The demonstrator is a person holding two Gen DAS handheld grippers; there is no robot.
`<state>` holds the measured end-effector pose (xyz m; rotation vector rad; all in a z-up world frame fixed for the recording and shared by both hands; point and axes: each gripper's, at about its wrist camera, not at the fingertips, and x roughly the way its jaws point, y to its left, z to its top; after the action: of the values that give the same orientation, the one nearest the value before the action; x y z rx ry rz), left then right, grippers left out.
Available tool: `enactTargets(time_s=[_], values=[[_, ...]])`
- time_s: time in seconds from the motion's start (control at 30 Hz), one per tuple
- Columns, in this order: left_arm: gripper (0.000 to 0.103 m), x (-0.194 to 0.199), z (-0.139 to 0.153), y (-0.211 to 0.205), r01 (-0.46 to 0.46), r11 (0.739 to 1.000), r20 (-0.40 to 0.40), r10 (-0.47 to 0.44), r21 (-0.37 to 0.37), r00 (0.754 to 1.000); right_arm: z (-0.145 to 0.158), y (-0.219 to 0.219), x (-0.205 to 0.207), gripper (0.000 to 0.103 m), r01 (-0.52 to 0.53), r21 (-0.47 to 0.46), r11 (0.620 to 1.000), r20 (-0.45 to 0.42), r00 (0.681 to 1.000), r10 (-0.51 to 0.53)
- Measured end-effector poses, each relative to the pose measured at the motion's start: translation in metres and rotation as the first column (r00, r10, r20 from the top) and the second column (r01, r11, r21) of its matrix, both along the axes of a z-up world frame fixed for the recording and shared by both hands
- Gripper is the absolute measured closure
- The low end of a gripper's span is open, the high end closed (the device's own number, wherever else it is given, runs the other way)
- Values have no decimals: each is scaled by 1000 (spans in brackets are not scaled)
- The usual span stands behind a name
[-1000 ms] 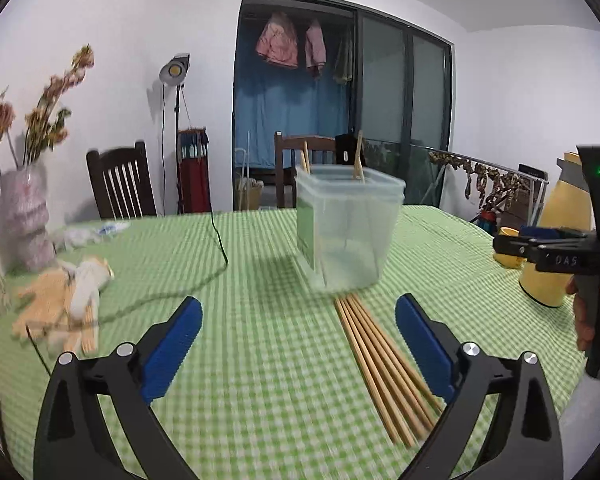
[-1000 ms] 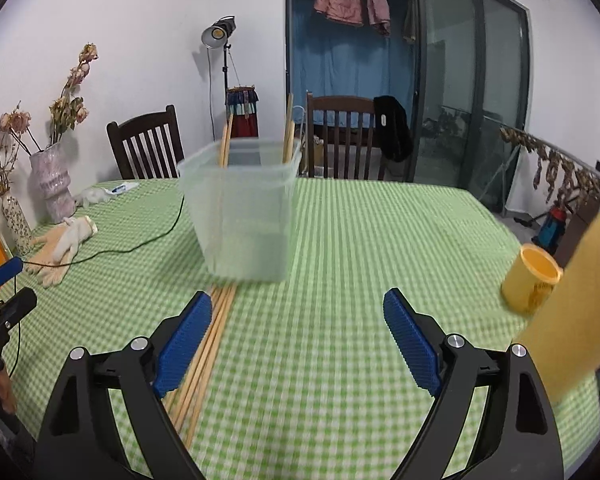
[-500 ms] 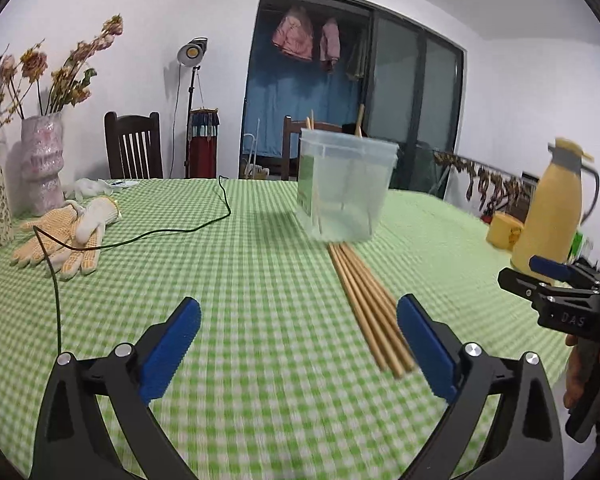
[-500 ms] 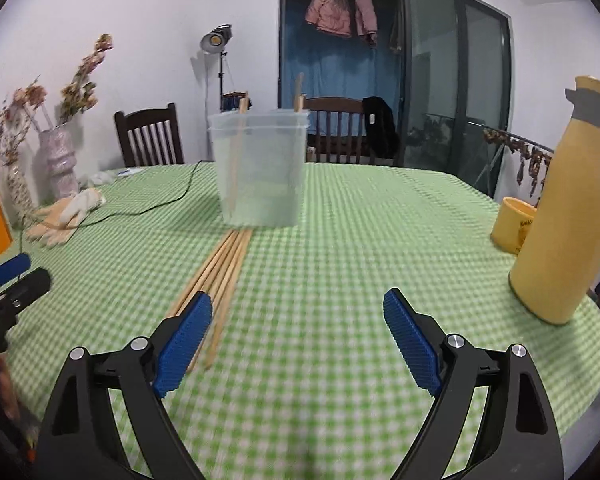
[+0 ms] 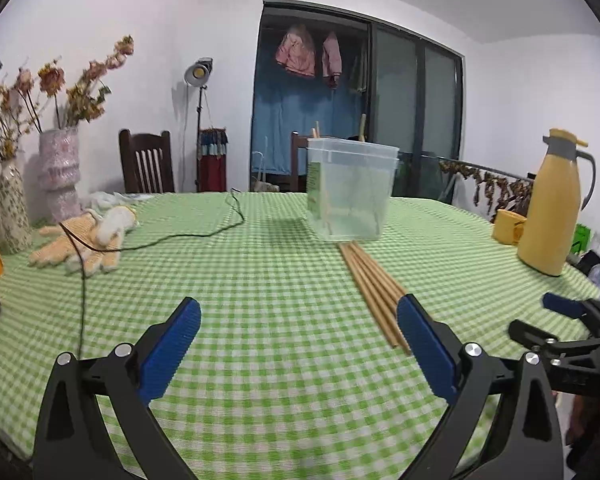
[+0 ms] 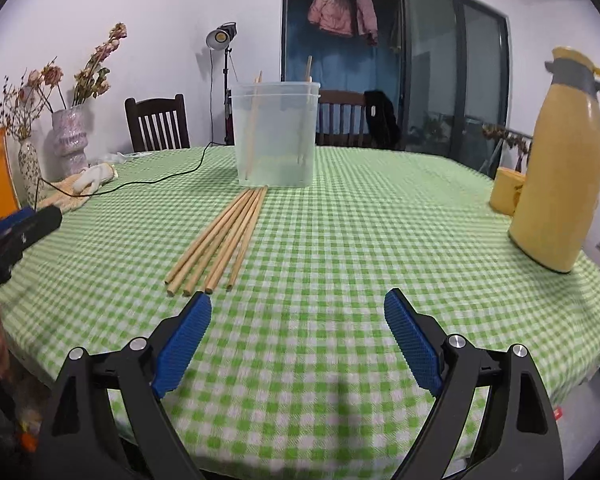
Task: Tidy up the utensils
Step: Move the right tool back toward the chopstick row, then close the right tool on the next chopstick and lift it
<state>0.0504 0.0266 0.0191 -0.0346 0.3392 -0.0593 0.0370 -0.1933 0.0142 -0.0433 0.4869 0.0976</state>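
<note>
The sticks (image 6: 220, 236) lie loose on the green-checked worktop (image 6: 360, 240), fanned from the tub (image 6: 276, 136) at upper centre of the right wrist view down to cut ends just above and left of the right tool (image 6: 298, 332). Their long axis runs almost along that tool's line of sight, leaning slightly left. In the left wrist view the sticks (image 5: 374, 284) slant toward lower right, ending beside the left tool (image 5: 298, 332). By my judgement either tool could reach them. Both tools stand spread, gripping nothing. I count four or five loose sticks, one tub and two sticks upright in it.
</note>
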Motion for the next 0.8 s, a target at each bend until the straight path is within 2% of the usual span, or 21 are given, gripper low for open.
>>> enactTargets(time_s=[0.2, 0.33, 0.47, 0.53, 0.6, 0.7, 0.8], values=[[8, 3, -5, 6, -18, 1000, -27, 18, 5, 999, -6, -5, 7, 18, 24, 39, 999, -29, 999, -23], [8, 12, -11, 5, 0, 999, -105, 5, 41, 995, -11, -1, 11, 18, 24, 26, 999, -54, 998, -23], [8, 23, -17, 1, 70, 997, -201, -60, 43, 978, -12, 2, 19, 21, 3, 61, 998, -91, 996, 3], [8, 29, -19, -1, 101, 995, -225, -93, 22, 970, -13, 6, 29, 42, -27, 73, 997, -126, 991, 36], [8, 38, -22, -6, 128, 992, -270, -119, 14, 956, -14, 11, 40, 57, -43, 73, 996, -160, 986, 54], [9, 61, -26, -13, 152, 988, -355, -140, 7, 924, -11, 16, 58, 66, -66, 90, 994, -196, 977, 83], [9, 74, -21, -11, 146, 989, -361, -149, -35, 921, -5, 24, 72, 71, -97, 97, 991, -208, 971, 116]])
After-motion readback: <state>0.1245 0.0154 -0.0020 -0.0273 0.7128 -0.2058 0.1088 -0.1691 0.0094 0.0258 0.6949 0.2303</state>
